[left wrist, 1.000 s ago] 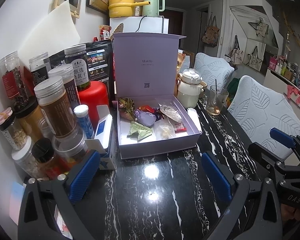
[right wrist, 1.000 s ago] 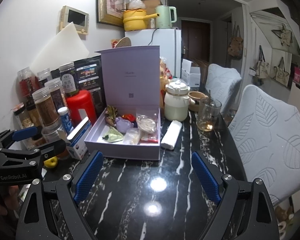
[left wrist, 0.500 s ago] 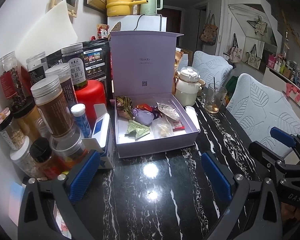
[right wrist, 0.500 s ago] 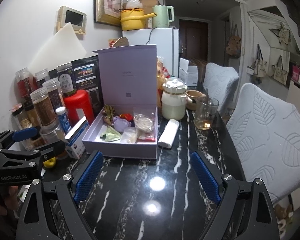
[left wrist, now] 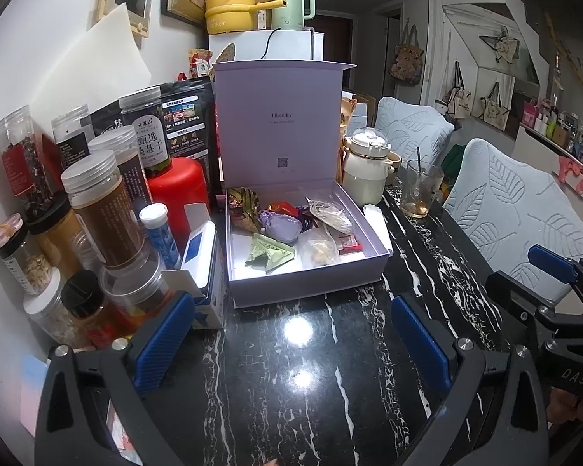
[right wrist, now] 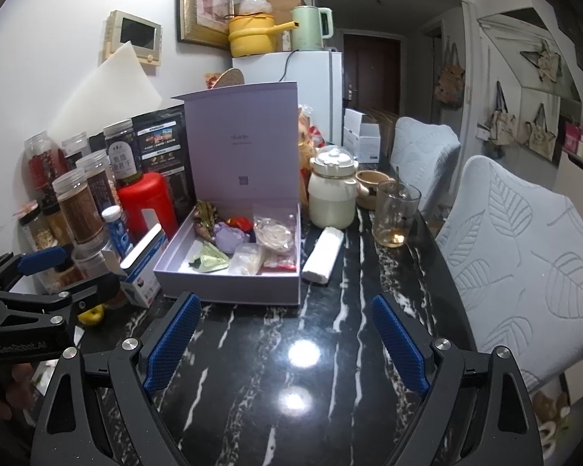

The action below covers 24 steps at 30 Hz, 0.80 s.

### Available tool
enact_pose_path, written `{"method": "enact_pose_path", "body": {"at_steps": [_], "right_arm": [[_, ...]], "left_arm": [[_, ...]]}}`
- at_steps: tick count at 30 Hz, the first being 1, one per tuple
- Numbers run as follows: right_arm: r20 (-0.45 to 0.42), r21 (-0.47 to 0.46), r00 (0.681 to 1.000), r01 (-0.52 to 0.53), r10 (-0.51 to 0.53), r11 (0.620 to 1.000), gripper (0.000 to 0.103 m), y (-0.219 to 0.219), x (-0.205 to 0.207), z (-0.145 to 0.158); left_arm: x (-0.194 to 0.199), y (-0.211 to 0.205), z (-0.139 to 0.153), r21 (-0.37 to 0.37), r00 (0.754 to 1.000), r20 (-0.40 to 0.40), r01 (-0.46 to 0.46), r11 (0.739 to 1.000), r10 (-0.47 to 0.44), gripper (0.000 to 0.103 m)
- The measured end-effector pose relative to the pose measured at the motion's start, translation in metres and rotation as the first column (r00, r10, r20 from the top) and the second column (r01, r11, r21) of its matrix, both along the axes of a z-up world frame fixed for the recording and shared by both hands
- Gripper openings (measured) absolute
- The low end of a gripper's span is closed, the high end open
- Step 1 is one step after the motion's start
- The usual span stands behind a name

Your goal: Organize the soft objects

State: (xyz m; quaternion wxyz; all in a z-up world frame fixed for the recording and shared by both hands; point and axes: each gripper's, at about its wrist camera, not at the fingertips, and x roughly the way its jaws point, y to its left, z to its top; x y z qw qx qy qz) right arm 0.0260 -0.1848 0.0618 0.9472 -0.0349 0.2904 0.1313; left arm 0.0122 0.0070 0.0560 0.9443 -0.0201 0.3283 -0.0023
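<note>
Both the left gripper (left wrist: pixel 291 334) and right gripper (right wrist: pixel 287 338) (jaws apart, empty) face the lilac box (left wrist: pixel 307 283), left nearer.

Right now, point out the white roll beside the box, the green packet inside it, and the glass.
white roll (right wrist: pixel 323 253), right wrist view, middle of wrapper.
green packet (left wrist: pixel 270 253), left wrist view, its centre.
glass (right wrist: pixel 394 213), right wrist view, side wall.

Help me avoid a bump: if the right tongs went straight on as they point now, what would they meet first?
Probably the black marble table, since the open, empty right tongs tilt downward. Skimming above it, they would meet the lilac box's front wall; depth is unclear.
</note>
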Motion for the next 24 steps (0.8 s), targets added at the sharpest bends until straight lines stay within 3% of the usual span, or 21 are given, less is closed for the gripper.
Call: {"method": "enact_pose_path", "body": {"at_steps": [15,24], "right_arm": [[-0.017,-0.001,1.0,0.009,-0.009,1.0,0.091,-0.0009,0.0038,-0.0036],[-0.022,-0.001,1.0,0.014,-0.014,1.0,0.091,-0.0018,0.0055,-0.0049]], "left_arm": [[0.0046,-0.0043,-0.0058,-0.014,0.998,-0.043,0.036,0.999,-0.037,0.103],[0.0037,-0.0072,-0.0061,0.039,1.0,-0.023,0.018,0.999,-0.018,0.103]]}}
